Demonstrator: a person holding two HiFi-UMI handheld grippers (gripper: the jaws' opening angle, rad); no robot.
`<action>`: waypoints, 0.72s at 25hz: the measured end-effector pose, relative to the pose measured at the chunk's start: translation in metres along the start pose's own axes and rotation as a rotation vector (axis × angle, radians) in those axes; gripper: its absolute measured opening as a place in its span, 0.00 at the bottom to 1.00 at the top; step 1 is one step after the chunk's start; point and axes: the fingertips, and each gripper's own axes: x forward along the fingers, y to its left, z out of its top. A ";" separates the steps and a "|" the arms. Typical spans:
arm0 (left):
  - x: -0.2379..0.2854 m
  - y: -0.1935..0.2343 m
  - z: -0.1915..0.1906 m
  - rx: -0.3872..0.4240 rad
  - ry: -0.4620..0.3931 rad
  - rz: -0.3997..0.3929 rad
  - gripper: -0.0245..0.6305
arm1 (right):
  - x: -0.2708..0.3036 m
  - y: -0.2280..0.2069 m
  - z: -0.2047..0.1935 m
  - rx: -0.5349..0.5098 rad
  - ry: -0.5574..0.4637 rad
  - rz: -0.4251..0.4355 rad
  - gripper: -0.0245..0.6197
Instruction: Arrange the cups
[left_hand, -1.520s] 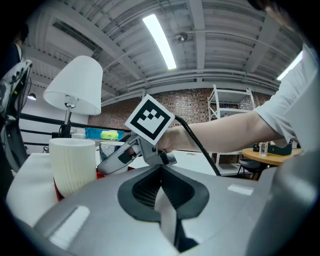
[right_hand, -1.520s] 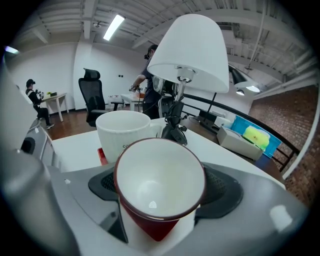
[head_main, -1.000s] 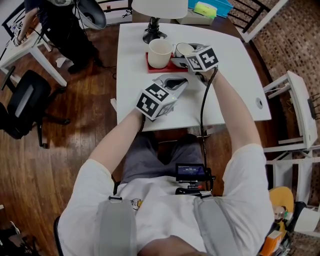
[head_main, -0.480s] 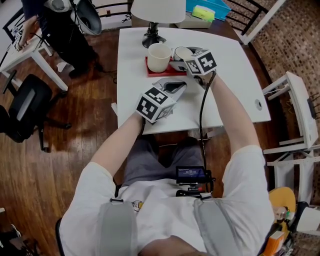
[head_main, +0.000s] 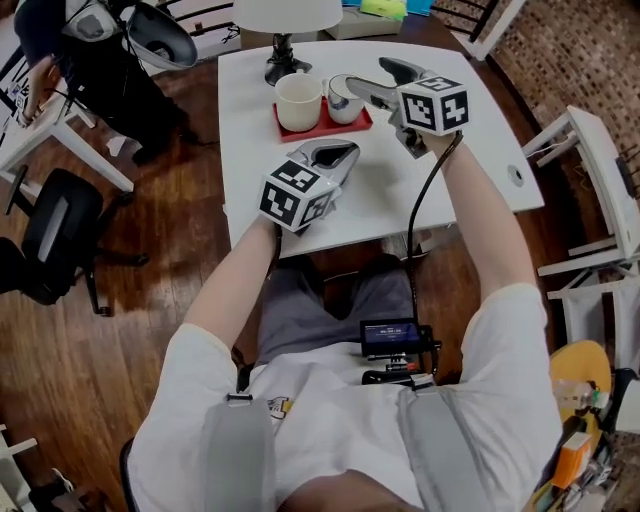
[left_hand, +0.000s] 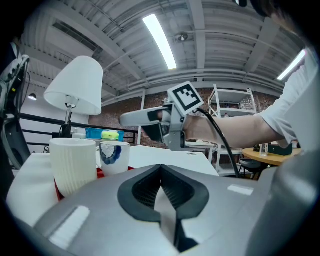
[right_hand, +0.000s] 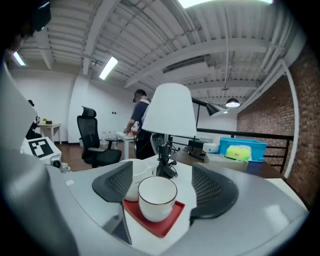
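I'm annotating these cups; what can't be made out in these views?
Head view: small cup partly covered by the right gripper.
Right gripper view: ribbed cup mostly behind the small cup and the gripper's fingers.
Head view: lamp shade cut by the top edge.

The head view is dim and greyish. The white rectangular desk (head_main: 250, 150) is its brightest patch, with soft, short shadows on it. Long fluorescent ceiling tubes (left_hand: 160, 40) light the room from above and burn out to pure white. Both gripper views bulge like a fisheye and go black at the corners. Close to the lens, the grey left tool (left_hand: 161, 170) and right tool (right_hand: 162, 184) look soft, while the background is fairly sharp.
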 end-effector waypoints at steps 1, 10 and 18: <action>0.000 0.000 0.000 0.000 0.000 0.000 0.04 | -0.013 0.000 0.006 0.006 -0.036 -0.012 0.58; 0.002 0.005 0.001 -0.003 0.001 0.007 0.04 | -0.098 -0.012 -0.039 0.034 -0.093 -0.164 0.28; -0.010 -0.001 0.000 -0.007 0.006 0.012 0.04 | -0.128 -0.001 -0.095 0.049 -0.076 -0.244 0.06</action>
